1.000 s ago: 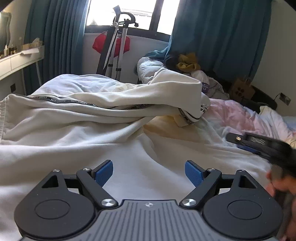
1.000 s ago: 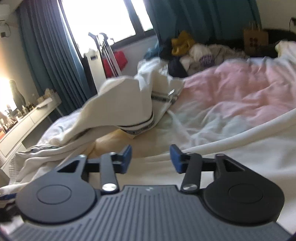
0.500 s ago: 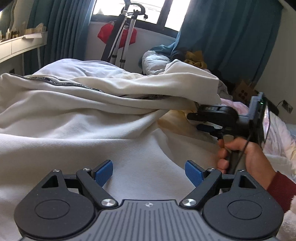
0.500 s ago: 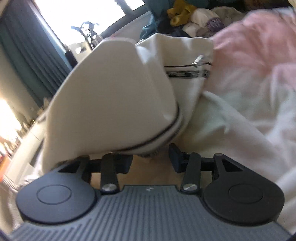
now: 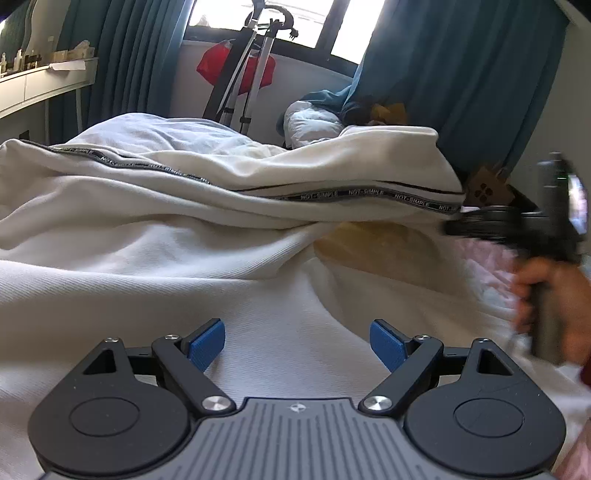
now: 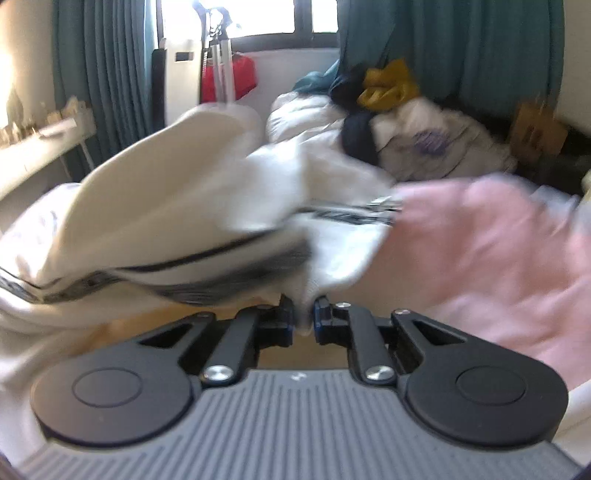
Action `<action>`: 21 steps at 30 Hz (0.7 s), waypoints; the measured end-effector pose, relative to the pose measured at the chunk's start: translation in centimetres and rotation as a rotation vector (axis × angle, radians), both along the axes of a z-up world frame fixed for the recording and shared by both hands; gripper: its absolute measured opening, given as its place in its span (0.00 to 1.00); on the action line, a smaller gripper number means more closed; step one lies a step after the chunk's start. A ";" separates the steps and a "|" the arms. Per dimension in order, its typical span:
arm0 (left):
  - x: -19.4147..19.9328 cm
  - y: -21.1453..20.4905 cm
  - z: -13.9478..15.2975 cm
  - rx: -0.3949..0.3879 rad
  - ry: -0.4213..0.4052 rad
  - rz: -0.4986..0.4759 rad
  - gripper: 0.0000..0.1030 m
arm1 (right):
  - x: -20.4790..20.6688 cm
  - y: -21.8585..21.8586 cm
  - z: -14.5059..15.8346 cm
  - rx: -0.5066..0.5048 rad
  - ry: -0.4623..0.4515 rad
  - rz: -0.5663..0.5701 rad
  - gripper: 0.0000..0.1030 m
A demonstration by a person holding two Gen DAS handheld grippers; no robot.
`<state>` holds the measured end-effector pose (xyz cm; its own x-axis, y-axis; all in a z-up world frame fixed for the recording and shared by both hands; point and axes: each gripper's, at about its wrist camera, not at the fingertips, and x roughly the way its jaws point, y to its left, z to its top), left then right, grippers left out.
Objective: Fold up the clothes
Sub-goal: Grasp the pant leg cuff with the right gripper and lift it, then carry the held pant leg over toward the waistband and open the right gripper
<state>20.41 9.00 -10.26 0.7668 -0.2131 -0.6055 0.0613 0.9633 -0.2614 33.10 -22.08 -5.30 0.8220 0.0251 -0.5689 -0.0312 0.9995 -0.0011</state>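
The right gripper (image 6: 303, 314) is closing its jaws on a fold of the cream garment (image 6: 177, 206), and the cloth is sitting pinched between the blue pads (image 6: 320, 314). From that pinch the garment's trimmed edge (image 6: 207, 273), with its dark printed band, is rising and draping off to the left, blurred in this view. In the left wrist view the same gripper (image 5: 461, 225) is showing at the right edge, meeting the corner of the band (image 5: 369, 194), with a hand (image 5: 554, 295) wrapped around its handle.

The left gripper (image 5: 297, 341) is standing wide, its blue pads (image 5: 205, 341) well apart and gripping nothing. It is hovering over a smooth stretch of the garment (image 5: 184, 266), which is spreading across the bed from just in front of the fingers up to the folded-over layer with the band.

Beyond the garment a pink cover (image 6: 480, 240) is lying to the right. Farther back a pile of clothes (image 6: 406, 129) is sitting against teal curtains (image 6: 461, 48). A folded metal stand (image 5: 251, 66) with a red bag (image 5: 221, 68) is leaning below the window (image 5: 258, 18), and a white shelf (image 5: 44, 85) is running along the left wall.
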 end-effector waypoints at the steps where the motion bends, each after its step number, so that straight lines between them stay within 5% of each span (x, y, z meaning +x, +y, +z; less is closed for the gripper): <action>1: 0.0 0.0 0.1 0.001 -0.002 0.000 0.85 | -0.5 -1.1 0.9 -0.039 -0.006 -0.007 0.12; 9: -0.1 0.5 0.5 -0.038 -0.021 0.005 0.86 | -1.9 -10.5 7.3 -0.420 -0.030 -0.154 0.11; 16: 0.2 0.7 0.6 -0.075 -0.046 -0.012 0.87 | -0.9 -18.9 13.1 -0.603 -0.139 -0.279 0.11; 18: 0.5 0.5 0.5 -0.069 -0.042 -0.017 0.87 | -0.9 -21.1 12.5 -0.636 -0.153 -0.305 0.11; 21: 0.7 0.4 0.2 -0.060 -0.030 -0.020 0.87 | -2.3 -23.9 8.3 -0.597 -0.057 -0.331 0.11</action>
